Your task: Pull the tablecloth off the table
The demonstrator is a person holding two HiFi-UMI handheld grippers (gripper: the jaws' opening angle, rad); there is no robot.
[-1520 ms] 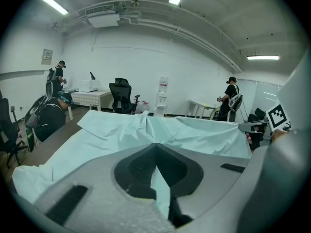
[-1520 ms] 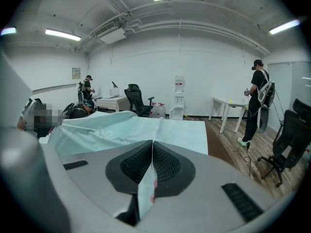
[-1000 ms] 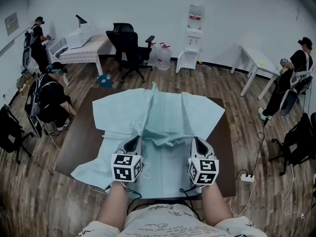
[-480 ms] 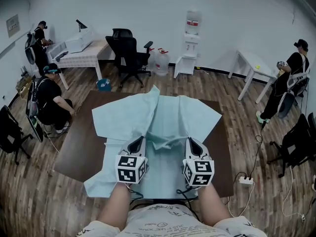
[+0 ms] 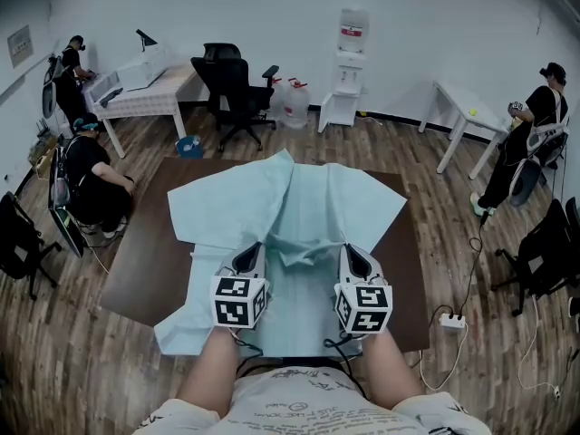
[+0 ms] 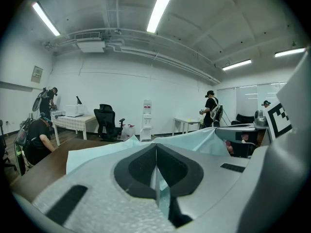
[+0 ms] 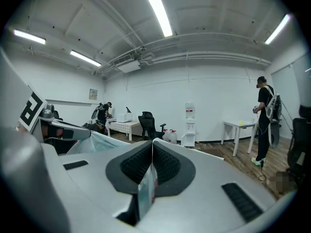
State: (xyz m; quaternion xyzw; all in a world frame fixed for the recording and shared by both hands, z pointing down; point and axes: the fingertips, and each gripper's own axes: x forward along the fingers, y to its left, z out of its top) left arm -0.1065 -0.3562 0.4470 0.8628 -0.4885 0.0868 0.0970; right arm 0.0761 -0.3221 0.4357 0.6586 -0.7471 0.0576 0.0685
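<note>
In the head view the pale tablecloth (image 5: pixel 299 207) lies bunched across the brown table (image 5: pixel 136 279), gathered toward the left gripper (image 5: pixel 248 259) and right gripper (image 5: pixel 353 259), while the left gripper view, then the right gripper view, each show jaws pinched on a thin fold, probably for dragging it off.

You can read no words or numbers anywhere. The red label (image 5: pixel 352 32) on the water dispenser (image 5: pixel 347 78), the wall plaque (image 5: pixel 20 43) and the print on your shirt (image 5: pixel 290 401) are too small or blurred to make out. The marker cubes (image 5: pixel 237 301) on your left tongs (image 5: pixel 249 256) and right tongs (image 5: pixel 353 256) bear only black-and-white square patterns.
</note>
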